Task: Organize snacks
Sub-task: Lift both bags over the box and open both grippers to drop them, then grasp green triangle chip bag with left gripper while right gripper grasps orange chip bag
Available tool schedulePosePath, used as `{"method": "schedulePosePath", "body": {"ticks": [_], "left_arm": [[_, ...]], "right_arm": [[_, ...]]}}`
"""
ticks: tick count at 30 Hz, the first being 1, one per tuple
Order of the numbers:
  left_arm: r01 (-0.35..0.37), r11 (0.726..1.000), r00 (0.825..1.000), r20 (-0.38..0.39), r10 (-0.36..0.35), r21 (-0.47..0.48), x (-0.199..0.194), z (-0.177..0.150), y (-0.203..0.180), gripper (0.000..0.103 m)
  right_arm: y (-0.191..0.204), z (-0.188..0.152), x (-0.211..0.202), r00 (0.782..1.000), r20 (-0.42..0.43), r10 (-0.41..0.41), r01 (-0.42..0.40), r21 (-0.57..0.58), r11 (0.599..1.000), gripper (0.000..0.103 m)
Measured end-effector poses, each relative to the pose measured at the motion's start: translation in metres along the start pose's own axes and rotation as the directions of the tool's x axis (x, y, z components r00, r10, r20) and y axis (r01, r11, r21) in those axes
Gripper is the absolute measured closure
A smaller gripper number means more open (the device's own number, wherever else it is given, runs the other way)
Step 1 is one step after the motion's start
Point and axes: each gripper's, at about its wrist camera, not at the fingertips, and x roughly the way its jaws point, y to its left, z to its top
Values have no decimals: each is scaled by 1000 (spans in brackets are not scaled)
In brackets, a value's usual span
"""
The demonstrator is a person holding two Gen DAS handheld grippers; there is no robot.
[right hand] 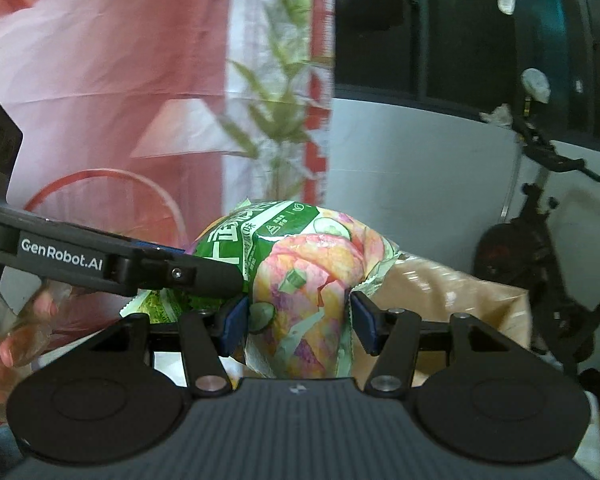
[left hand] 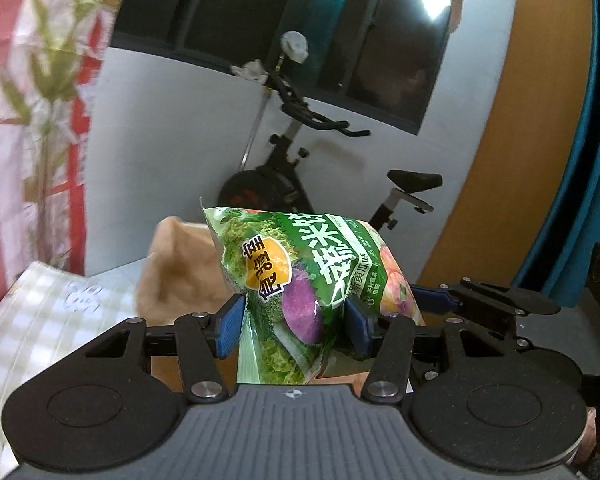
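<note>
Left to right, left wrist view first: we see a red-and-white curtain (left hand: 32, 80) with a leaf print at far left, then a checked cloth (left hand: 40, 320) over the surface. Next a brown paper bag (left hand: 176, 268), mouth open, standing behind the snack. At centre our left gripper (left hand: 294, 326) is clamped on the green snack bag (left hand: 300, 280): blue fingers (left hand: 230, 326) press both sides of its lower part and the foil pinches in between them. The bag stands tilted, its top well above the fingers. Behind it, an exercise bike (left hand: 300, 152) against the white wall. At right our right gripper's arm reaches in to the bag's pink end.

Right wrist view: at far left a hand (right hand: 16, 332) holds the left gripper, whose arm crosses in to the green side of the bag. Right gripper (right hand: 298, 324) grips the same bag's pink-and-yellow end (right hand: 308, 280), fingers (right hand: 364, 324) pressed into both sides with the foil bulging above. So we hold the snack bag up off the surface between both grippers, the paper bag just behind and to the right of it.
</note>
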Motion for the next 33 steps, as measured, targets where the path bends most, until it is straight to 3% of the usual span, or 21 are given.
{"method": "schedulePosePath", "body": {"ticks": [7, 14, 17, 19, 27, 33], "left_arm": [[5, 999, 999, -35, -3, 39, 55, 18, -7, 47], [-30, 999, 994, -102, 32, 21, 102, 15, 8, 44], [-72, 997, 990, -124, 73, 17, 109, 15, 15, 38], [-97, 995, 987, -127, 98, 10, 106, 17, 19, 36], [-202, 979, 977, -75, 200, -20, 60, 32, 28, 27], [-307, 952, 952, -11, 307, 1, 2, 34, 12, 18]], "right_arm": [[-52, 10, 27, 998, 4, -57, 56, 58, 997, 46], [-86, -1, 64, 995, -79, -52, 63, 148, 987, 45], [-93, -8, 74, 993, -112, -47, 67, 183, 981, 40], [-91, -13, 75, 990, -130, -55, 80, 194, 978, 35], [-85, -14, 53, 989, -123, -85, 105, 164, 981, 33], [-73, -9, 18, 995, -64, -78, 88, 169, 982, 17]]}}
